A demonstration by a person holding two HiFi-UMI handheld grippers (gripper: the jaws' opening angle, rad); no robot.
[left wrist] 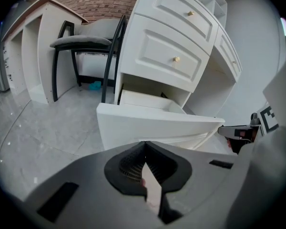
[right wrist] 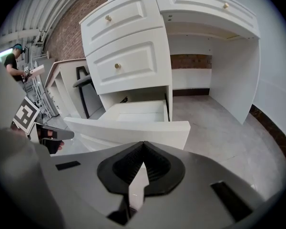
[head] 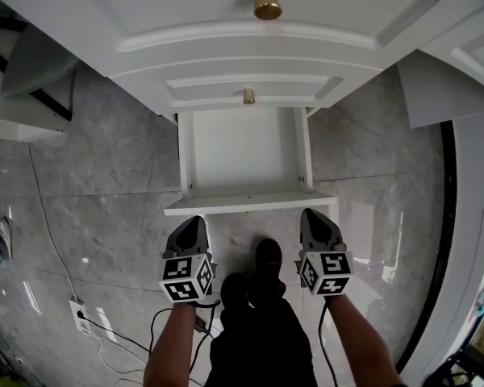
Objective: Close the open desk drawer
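The white desk's bottom drawer stands pulled out and looks empty inside. Its front panel faces me. Above it are two closed drawers with brass knobs. My left gripper is shut, just short of the panel's left end. My right gripper is shut too, near the panel's right end. The left gripper view has the drawer front close ahead of the shut left gripper. The right gripper view has the panel just beyond the shut right gripper. Whether either tip touches the panel cannot be told.
A black-framed chair stands left of the desk. The desk's kneehole opens to the right. A power strip and cables lie on the grey tiled floor. My shoe is between the grippers. A person stands far back.
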